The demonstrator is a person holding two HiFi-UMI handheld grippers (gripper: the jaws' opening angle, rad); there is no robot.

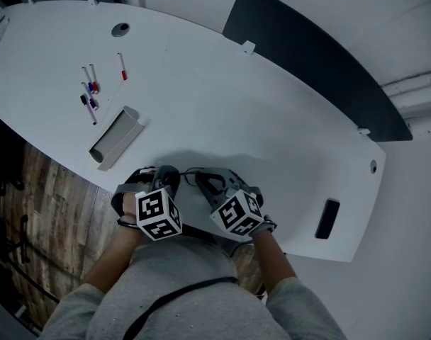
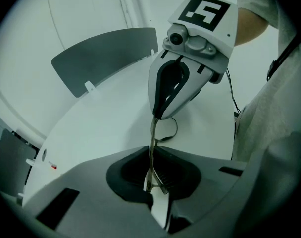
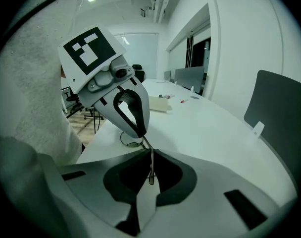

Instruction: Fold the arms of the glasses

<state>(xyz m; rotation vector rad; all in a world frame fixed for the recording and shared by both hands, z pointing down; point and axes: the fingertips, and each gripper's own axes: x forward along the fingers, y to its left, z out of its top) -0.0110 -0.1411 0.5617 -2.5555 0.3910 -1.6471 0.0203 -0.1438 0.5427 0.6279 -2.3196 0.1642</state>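
Note:
Thin wire-framed glasses (image 1: pixel 191 173) hang between my two grippers just above the white table (image 1: pixel 244 112), near its front edge. My left gripper (image 1: pixel 174 178) is shut on one thin metal part of the glasses (image 2: pixel 152 150), which runs up out of its jaws (image 2: pixel 151 182). My right gripper (image 1: pixel 205 183) faces it, its jaws pressed on the slender arm (image 3: pixel 151 160). In the left gripper view the right gripper (image 2: pixel 158 114) pinches the same wire from above. A lens rim (image 3: pixel 128 142) shows below the left gripper (image 3: pixel 140 131).
A grey open box (image 1: pixel 116 138) lies to the left on the table, with several markers (image 1: pixel 91 92) and a red-capped marker (image 1: pixel 122 67) beyond it. A dark chair back (image 1: pixel 308 62) stands behind the table. A black slot (image 1: pixel 327 218) sits at the right. The table edge is right at my body.

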